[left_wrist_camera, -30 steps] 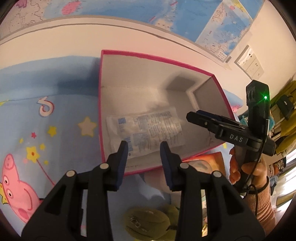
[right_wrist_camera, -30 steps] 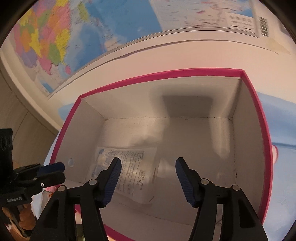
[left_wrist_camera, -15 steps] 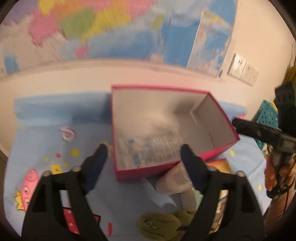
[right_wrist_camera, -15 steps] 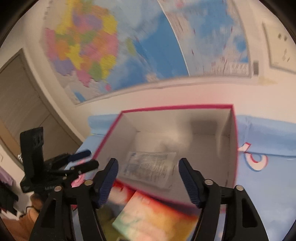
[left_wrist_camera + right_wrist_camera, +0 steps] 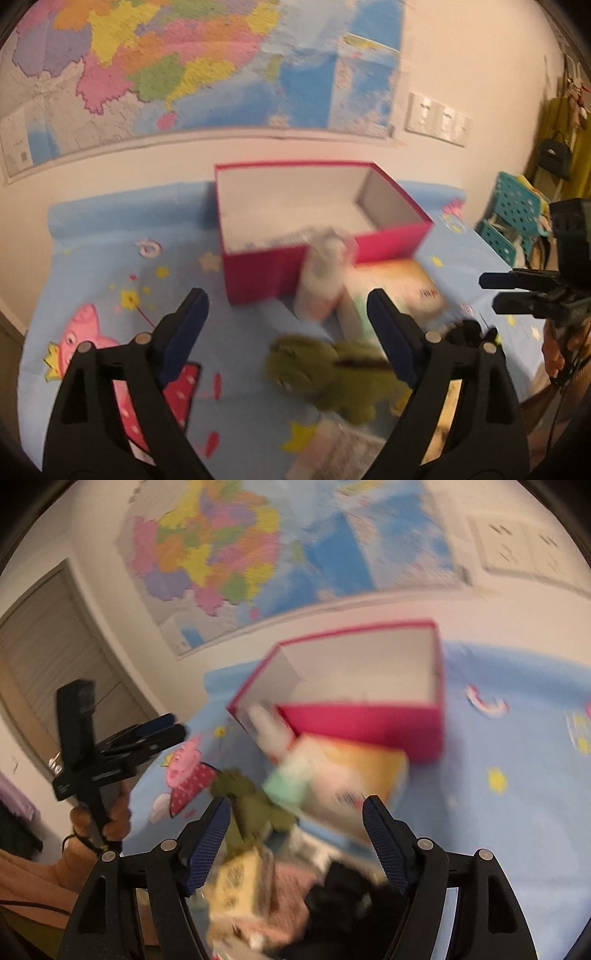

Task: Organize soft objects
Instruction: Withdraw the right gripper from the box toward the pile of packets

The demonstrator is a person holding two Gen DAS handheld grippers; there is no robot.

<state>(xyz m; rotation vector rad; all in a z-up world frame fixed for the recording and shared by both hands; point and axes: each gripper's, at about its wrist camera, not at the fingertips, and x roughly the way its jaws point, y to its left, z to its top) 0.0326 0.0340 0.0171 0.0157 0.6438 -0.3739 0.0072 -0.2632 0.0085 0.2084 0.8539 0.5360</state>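
One packet's in the pink box mid-frame; green plush, tissue pack and others remain outside. Left gripper and right gripper, jaws just widened, hold nothing.

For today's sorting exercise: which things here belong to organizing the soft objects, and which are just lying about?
Job:
pink box
green plush toy
pastel soft pack
black soft item

Lying about:
wall map
wall sockets
teal basket

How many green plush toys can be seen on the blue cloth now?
1. The green plush toy lies on the blue cloth, in front of the pink box. Others may be hidden in the blurred pile nearby.
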